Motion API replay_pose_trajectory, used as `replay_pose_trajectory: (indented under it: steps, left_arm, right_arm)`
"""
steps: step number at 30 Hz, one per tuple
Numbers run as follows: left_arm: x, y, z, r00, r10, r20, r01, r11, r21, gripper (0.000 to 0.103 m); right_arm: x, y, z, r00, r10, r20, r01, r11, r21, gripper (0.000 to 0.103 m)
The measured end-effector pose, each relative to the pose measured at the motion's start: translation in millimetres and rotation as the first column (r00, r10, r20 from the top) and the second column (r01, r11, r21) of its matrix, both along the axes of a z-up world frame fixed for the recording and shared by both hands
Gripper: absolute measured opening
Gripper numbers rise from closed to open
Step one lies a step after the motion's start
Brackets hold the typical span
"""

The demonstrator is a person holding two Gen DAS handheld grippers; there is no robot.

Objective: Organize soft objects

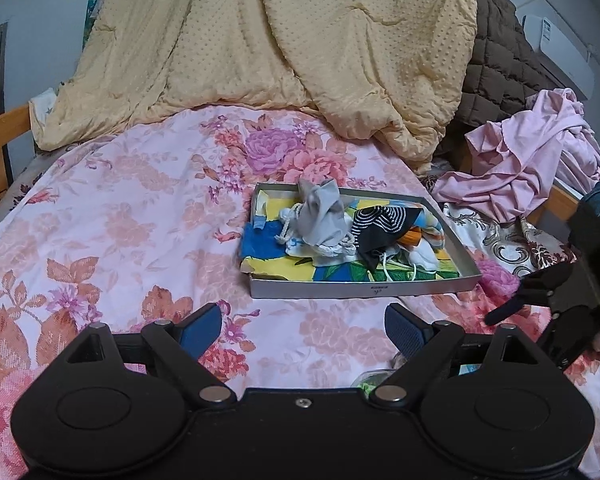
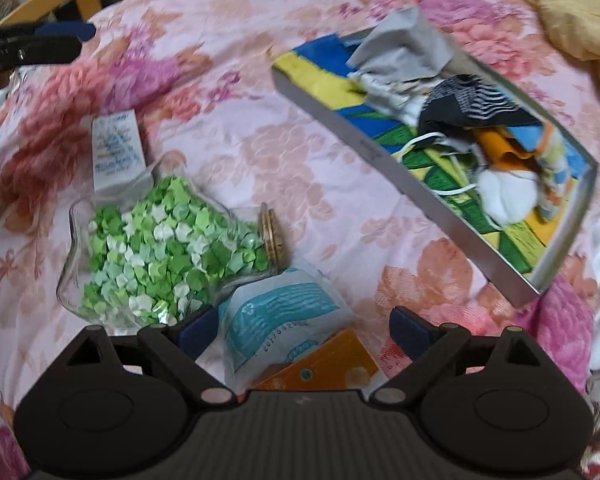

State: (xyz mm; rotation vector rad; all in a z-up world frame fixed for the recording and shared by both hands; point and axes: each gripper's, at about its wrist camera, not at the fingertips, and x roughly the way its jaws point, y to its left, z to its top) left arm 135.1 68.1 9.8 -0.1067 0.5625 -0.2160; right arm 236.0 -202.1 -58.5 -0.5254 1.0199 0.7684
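floral pink bedsheet [image 1: 120, 208] covers most of what i can see, with a big yellow quilt [image 1: 268, 48] heaped at the far end and a crumpled pink garment [image 1: 540, 176] off to the far right. sitting on the sheet is a shallow grey box [image 1: 364, 285], and it already holds a good pile: a grey drawstring pouch [image 1: 324, 216], a black striped cloth [image 1: 380, 224], something orange and white, all lying on a bright yellow, blue and green cloth [image 1: 268, 240] that lines the bottom. so a fair share of the sorting looks done to me. what looks left is nearer: a clear star-shaped jar of green paper stars [image 2: 160, 248] lying on its side, a white and teal soft packet [image 2: 276, 320] just beside it with an orange packet [image 2: 332, 364] touching its near edge, and a small white packet [image 2: 118, 148] further left. the right gripper [image 2: 304, 330] hangs over the teal packet with its jaws spread wide and nothing between them, so i'd guess that packet goes next. the left gripper [image 1: 302, 326] is likewise spread apart and empty, above bare sheet on the near side of the box. the jar hardly seems soft, so it may stay out.
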Motion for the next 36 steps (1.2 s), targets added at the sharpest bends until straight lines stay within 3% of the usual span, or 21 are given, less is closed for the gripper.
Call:
replay_pose_trajectory:
  steps: [20,22,27,36]
  left_arm:
    - [2,-8,-7,0.999,-0.035,-0.020,0.034,0.999,-0.012,0.090]
    - [2,-9,-7,0.999,-0.038,-0.022,0.038,0.999,-0.010,0.090]
    - [3,-13,-10,0.999,-0.046,-0.029,0.046,0.999,-0.002,0.090]
    - [2,-24,-16,0.996,-0.078,-0.039,0.078,0.997,0.003,0.090]
  right_arm:
    - [18,23,-30,0.991,0.090,-0.097,-0.097,0.992,-0.080,0.091]
    - [17,24,-34,0.989,0.096,-0.116,-0.105,0.992,-0.075,0.084]
    - [16,17,-31,0.992,0.071,-0.099,-0.075,0.997,-0.032,0.078]
    - [14,15,-29,0.995,0.046,-0.091,-0.048,0.999,-0.016,0.081]
